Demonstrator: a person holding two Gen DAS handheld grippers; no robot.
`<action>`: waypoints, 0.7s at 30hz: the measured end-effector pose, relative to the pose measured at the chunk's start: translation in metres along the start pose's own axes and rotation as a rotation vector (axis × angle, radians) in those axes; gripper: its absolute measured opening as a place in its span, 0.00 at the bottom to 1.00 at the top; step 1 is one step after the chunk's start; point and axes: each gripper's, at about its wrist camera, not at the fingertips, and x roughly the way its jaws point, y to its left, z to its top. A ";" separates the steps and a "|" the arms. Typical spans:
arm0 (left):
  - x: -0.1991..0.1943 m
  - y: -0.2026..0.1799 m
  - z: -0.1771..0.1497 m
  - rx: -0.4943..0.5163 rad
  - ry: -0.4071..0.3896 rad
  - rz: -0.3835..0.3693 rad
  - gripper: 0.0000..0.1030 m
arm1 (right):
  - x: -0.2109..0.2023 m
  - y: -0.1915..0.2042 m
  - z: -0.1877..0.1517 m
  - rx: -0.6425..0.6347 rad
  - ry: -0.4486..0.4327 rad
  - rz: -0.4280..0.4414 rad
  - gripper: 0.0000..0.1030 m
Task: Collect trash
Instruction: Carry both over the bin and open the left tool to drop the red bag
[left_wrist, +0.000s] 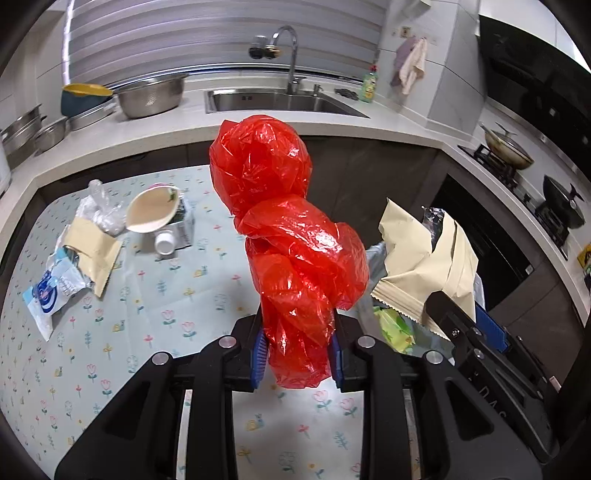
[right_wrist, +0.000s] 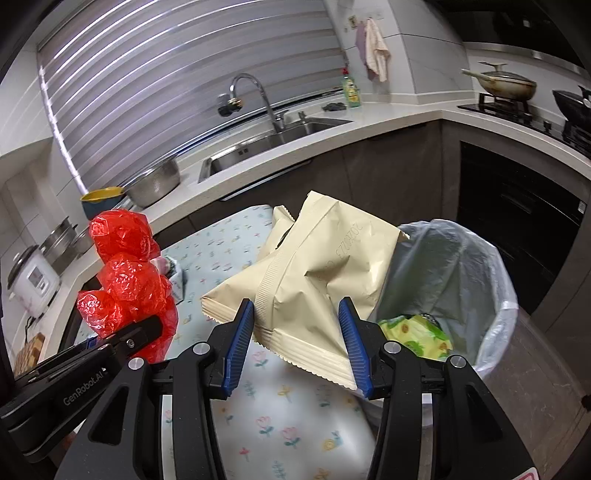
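Note:
My left gripper (left_wrist: 297, 354) is shut on a crumpled red plastic bag (left_wrist: 284, 236) and holds it upright above the flowered tablecloth (left_wrist: 147, 332). The red bag also shows at the left of the right wrist view (right_wrist: 129, 280). My right gripper (right_wrist: 297, 343) stands wide around a beige snack wrapper (right_wrist: 317, 273); its pads touch the wrapper's sides, and the wrapper hangs over the table edge beside the bin. The wrapper also shows in the left wrist view (left_wrist: 424, 266). The white-lined trash bin (right_wrist: 491, 295) stands at the right with a green-yellow wrapper (right_wrist: 417, 332) inside.
On the table's left lie a beige wrapper (left_wrist: 92, 251), a blue-white packet (left_wrist: 51, 291), clear plastic (left_wrist: 99, 210), a paper bowl (left_wrist: 151, 210), a small carton (left_wrist: 184, 225) and a white bottle (left_wrist: 164, 242). Behind are the sink (left_wrist: 273, 101), metal bowls (left_wrist: 151, 96) and the stove (left_wrist: 517, 166).

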 end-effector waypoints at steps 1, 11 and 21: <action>0.001 -0.007 -0.001 0.012 0.002 -0.006 0.25 | -0.001 -0.005 0.000 0.006 -0.001 -0.007 0.45; 0.015 -0.074 -0.005 0.141 0.032 -0.080 0.25 | -0.018 -0.065 -0.004 0.088 -0.023 -0.079 0.45; 0.040 -0.126 -0.012 0.239 0.086 -0.145 0.27 | -0.030 -0.115 -0.006 0.169 -0.039 -0.154 0.45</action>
